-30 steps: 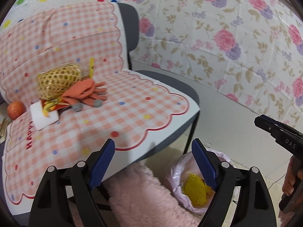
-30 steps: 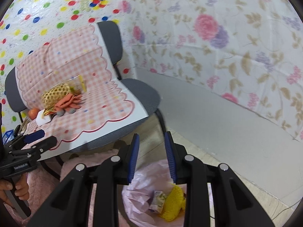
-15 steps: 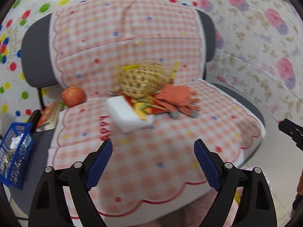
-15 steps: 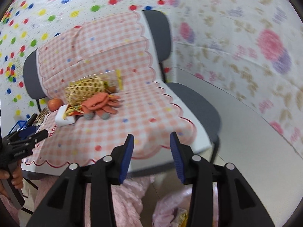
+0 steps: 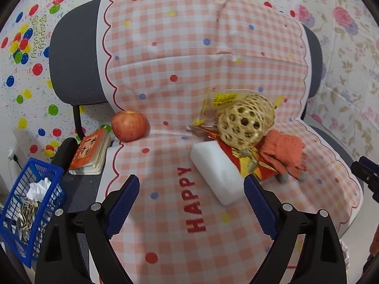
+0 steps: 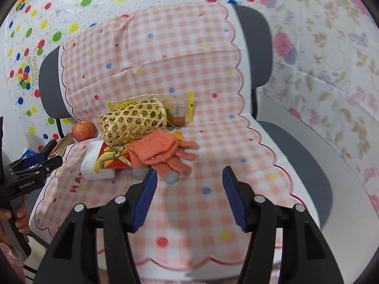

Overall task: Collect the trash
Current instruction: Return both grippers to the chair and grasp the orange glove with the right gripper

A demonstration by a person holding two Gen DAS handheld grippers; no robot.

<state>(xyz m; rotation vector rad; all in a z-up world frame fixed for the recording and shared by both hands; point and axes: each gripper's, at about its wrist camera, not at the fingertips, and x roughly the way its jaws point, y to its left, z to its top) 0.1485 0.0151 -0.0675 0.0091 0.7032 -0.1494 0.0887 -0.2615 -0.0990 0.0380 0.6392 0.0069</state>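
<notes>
Both tools have swung up from the floor bag to face the chair, and your right tool (image 6: 189, 196) has spread its jaws since a second ago; your left tool (image 5: 191, 203) holds its jaws wide apart as before, and neither grips anything.

You look at a grey chair (image 5: 73, 54) draped in a pink checked cloth (image 5: 189, 59) printed with "HAPPY". At its left edge a blue mesh basket (image 5: 53, 190) is cut off by the frame; it holds crumpled paper and what look like seed shells. An orange notebook (image 5: 91, 150) lies beside it on the bare seat.

On the cloth, the trash sits in one heap right of centre: a white foam block (image 5: 216, 179), a woven bamboo basket (image 5: 246, 122) on its side, an orange knitted glove (image 6: 163, 152) touching it, a red and yellow wrapper (image 6: 111, 158) half buried under both, and a clear yellow-edged packet (image 6: 182, 110) mostly hidden behind the bamboo basket. You cannot read its label. An apple (image 5: 129, 125) rests apart, near the backrest.
</notes>
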